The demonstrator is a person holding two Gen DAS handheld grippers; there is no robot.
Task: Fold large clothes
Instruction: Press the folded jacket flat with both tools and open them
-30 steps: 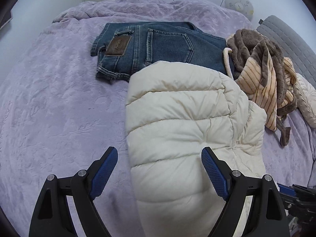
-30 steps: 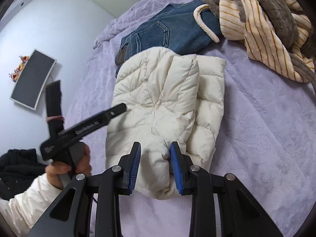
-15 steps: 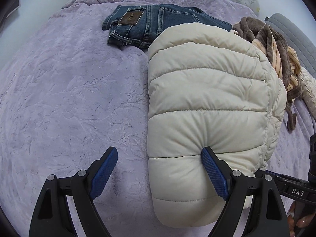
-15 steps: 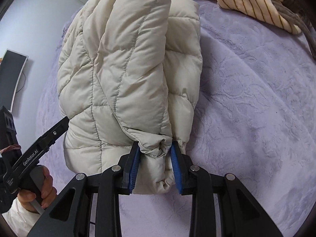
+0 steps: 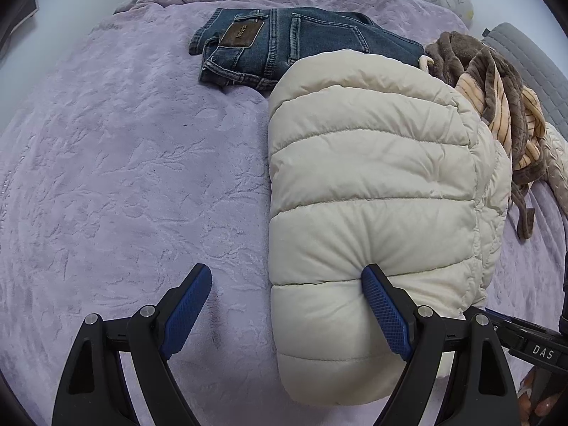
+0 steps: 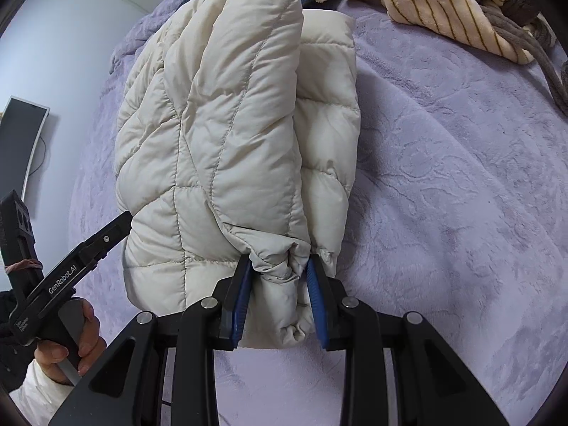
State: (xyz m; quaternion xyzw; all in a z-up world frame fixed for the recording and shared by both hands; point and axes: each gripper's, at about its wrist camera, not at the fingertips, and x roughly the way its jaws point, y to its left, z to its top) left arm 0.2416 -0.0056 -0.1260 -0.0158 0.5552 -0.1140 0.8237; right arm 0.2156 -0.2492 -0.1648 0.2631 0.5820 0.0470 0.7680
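A cream quilted puffer jacket (image 5: pixel 372 184) lies folded in a thick bundle on the purple bed cover (image 5: pixel 124 177). My left gripper (image 5: pixel 287 284) is open; its right finger (image 5: pixel 385 316) presses into the jacket's near side, its left finger hangs over bare cover. In the right wrist view the jacket (image 6: pixel 227 124) fills the middle. My right gripper (image 6: pixel 278 284) is shut on a bunched edge of the jacket. The left gripper's finger (image 6: pixel 103 238) shows at the jacket's left side.
Folded blue jeans (image 5: pixel 284 46) lie behind the jacket. A brown and striped plush garment (image 5: pixel 497 99) is heaped at the right, also in the right wrist view (image 6: pixel 443 3). A grey headboard (image 5: pixel 532 60) is at far right. A monitor (image 6: pixel 21 149) hangs on the left wall.
The jacket's near part was lifted and pulled toward me by the right gripper, so it stands taller and closer. The left gripper stayed open against its side.
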